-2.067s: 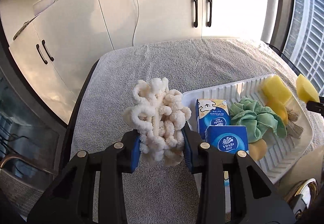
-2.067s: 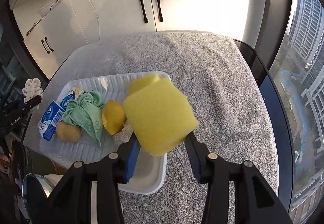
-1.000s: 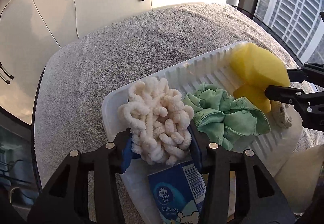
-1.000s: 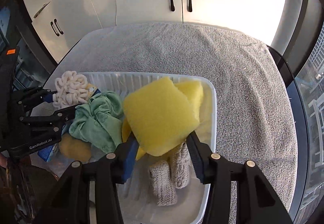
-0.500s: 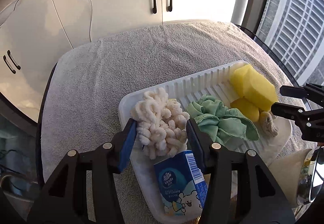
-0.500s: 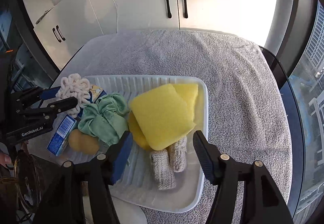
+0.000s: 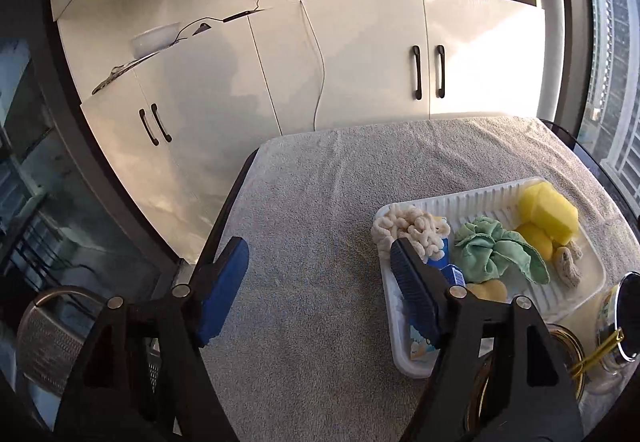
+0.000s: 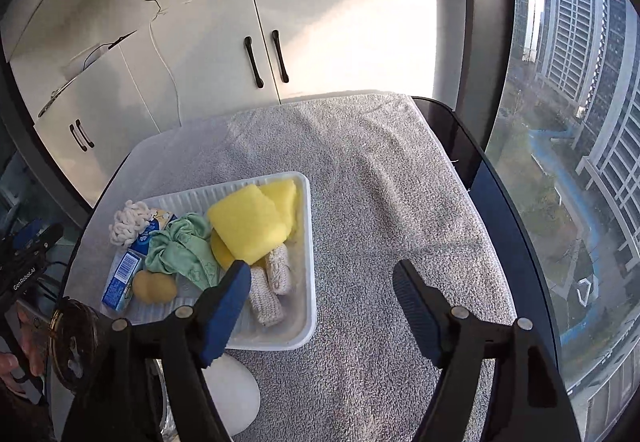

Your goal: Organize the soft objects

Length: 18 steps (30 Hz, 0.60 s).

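A white ribbed tray (image 7: 496,190) (image 8: 308,242) on the grey towel holds the soft objects. In it lie a cream knotted rope ball (image 7: 408,228) (image 8: 128,226), a green cloth (image 7: 496,252) (image 8: 180,246), yellow sponges (image 7: 550,214) (image 8: 250,226), small blue tissue packs (image 7: 452,272) (image 8: 122,276), beige knitted rolls (image 7: 568,262) (image 8: 272,282) and a tan round piece (image 8: 154,286). My left gripper (image 7: 320,270) is open and empty, left of the tray. My right gripper (image 8: 320,290) is open and empty, over the tray's near right corner.
The grey towel (image 7: 320,202) (image 8: 380,182) covers the table. White cabinets (image 7: 360,62) stand behind. A window (image 8: 580,122) is on the right. A metal lidded jar (image 7: 624,322) and a white rounded object (image 8: 236,394) sit at the near edge.
Both grippers opened wide, let go of the rope ball and the yellow sponge in the tray, and pulled back and up from it.
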### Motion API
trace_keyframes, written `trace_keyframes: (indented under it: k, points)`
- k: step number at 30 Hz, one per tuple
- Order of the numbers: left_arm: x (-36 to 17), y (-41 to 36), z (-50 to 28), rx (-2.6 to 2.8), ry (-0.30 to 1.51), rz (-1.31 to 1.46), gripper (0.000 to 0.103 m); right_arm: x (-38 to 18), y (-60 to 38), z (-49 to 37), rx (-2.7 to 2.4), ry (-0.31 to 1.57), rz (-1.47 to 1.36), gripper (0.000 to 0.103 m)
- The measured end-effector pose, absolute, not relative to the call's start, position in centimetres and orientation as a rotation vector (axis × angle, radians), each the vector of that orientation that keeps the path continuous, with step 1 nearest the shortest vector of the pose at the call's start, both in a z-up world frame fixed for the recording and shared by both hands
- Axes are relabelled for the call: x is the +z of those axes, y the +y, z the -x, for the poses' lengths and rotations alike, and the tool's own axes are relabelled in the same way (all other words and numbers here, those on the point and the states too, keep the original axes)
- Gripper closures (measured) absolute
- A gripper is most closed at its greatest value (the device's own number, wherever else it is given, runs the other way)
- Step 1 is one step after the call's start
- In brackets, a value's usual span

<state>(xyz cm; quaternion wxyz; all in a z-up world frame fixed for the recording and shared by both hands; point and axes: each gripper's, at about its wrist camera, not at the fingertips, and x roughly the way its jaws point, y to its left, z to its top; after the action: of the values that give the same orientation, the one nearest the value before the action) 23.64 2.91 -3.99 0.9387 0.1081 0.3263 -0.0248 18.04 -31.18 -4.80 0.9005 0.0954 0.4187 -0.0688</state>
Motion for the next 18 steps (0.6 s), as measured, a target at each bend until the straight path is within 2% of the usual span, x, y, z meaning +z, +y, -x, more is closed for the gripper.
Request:
trace_keyframes:
  k: [8, 18]
  points:
    - [-2.1, 5.9, -15.8, -0.050, 0.647, -0.130, 0.014, -3.1, -31.0, -9.6, -0.216, 0.825, -0.237, 0.000]
    - [-0.5, 4.7, -7.5, -0.044, 0.635, -0.139, 0.013, -2.0, -24.8, -1.0, -0.245, 0.821, -0.103, 0.000]
